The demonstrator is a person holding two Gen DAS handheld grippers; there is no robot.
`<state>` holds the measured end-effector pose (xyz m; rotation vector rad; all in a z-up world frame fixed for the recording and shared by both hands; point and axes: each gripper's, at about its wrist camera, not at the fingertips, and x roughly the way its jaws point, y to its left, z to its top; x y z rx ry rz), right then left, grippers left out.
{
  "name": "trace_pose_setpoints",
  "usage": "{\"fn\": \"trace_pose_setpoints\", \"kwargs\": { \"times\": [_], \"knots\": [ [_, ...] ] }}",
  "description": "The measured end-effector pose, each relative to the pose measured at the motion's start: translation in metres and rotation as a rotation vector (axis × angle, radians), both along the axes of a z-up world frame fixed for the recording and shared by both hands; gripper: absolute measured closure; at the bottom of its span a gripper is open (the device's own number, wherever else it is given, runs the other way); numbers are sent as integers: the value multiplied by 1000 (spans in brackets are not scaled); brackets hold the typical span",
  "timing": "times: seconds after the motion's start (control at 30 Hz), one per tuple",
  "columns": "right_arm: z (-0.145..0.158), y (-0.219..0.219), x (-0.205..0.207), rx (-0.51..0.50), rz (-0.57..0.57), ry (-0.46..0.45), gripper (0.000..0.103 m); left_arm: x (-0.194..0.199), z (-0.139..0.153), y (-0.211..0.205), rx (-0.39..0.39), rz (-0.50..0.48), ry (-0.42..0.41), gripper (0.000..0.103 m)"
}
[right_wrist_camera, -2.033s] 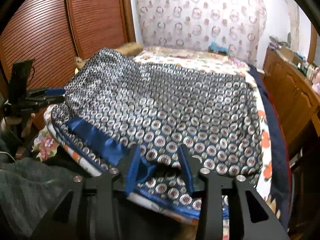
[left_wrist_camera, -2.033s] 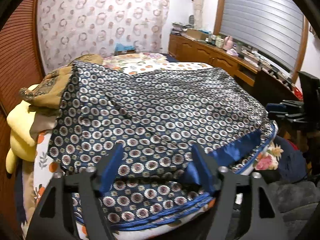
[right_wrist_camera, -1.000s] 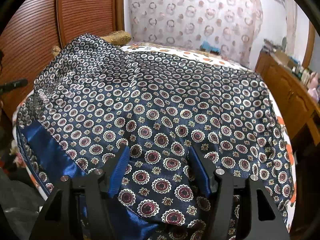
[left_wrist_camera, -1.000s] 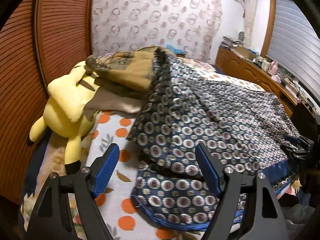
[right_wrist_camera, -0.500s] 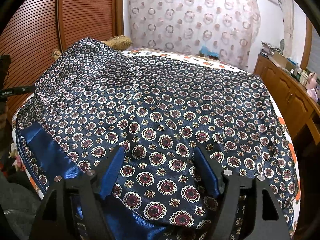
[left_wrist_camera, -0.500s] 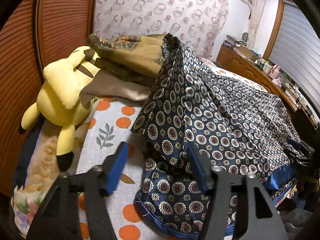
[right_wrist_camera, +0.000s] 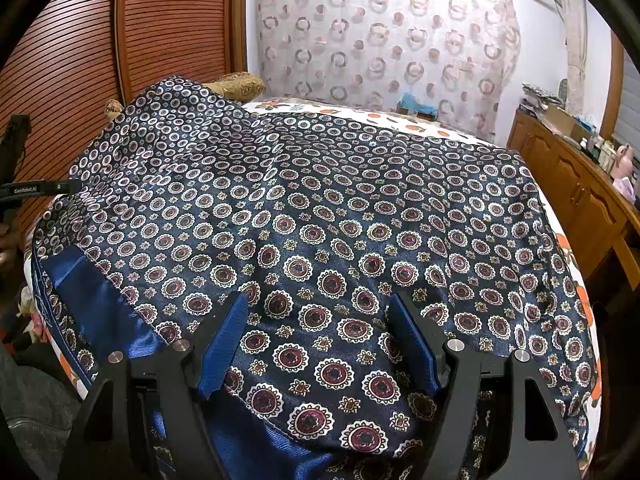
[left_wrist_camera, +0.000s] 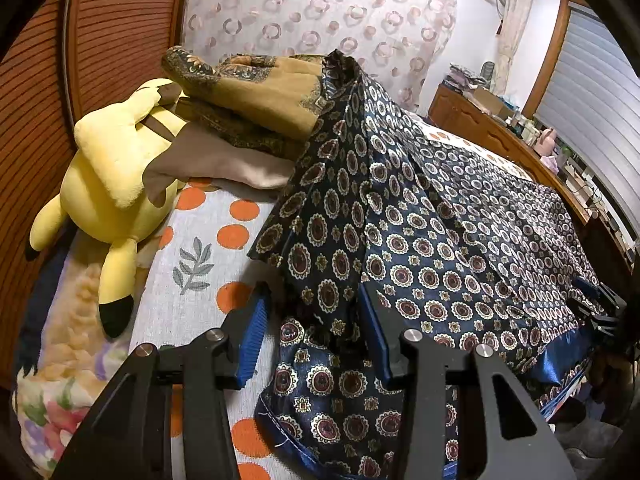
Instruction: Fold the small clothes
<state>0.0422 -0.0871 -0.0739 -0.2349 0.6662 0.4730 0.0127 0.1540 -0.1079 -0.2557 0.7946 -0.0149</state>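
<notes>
A dark blue cloth with round medallion print (left_wrist_camera: 420, 240) lies spread over the bed, with a plain blue band along its near edge (right_wrist_camera: 100, 312). In the left wrist view my left gripper (left_wrist_camera: 312, 320) is open, its jaws straddling the cloth's left corner fold just above the bedsheet. In the right wrist view my right gripper (right_wrist_camera: 320, 336) is open, hovering low over the cloth (right_wrist_camera: 340, 208) near its front edge. The left gripper also shows at the far left of the right wrist view (right_wrist_camera: 24, 190).
A yellow plush toy (left_wrist_camera: 112, 176) lies at the bed's left side beside a pile of brown and tan fabrics (left_wrist_camera: 256, 100). A white sheet with orange dots (left_wrist_camera: 200, 248) covers the bed. A wooden dresser (right_wrist_camera: 580, 200) runs along the right. Wooden slatted doors (right_wrist_camera: 120, 40) stand left.
My left gripper swung from the cloth's front edge to its left corner and narrowed around the fold. My right gripper let go of the blue band, opened, and moved over the cloth.
</notes>
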Motion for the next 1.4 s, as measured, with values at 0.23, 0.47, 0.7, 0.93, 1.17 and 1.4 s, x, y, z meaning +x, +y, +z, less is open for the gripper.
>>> {"fn": "trace_pose_setpoints", "kwargs": {
  "times": [0.23,0.47,0.7,0.93,1.17,1.4],
  "knots": [
    [0,0,0,0,-1,-1,28,4,1,-2,-41,-37,-17,99],
    [2,0,0,2,-5,-1,28,2,37,-22,-50,-87,-119,99],
    [6,-8,-1,40,-10,16,28,20,75,-56,-36,-171,-197,100],
    [19,-37,-1,84,-54,12,28,43,108,-104,-16,-291,-254,100],
    [41,-82,-8,113,-133,-39,29,72,146,-180,-6,-472,-305,100],
    [53,-121,-20,130,-216,-70,30,81,185,-262,-9,-662,-348,100]
  ]
}}
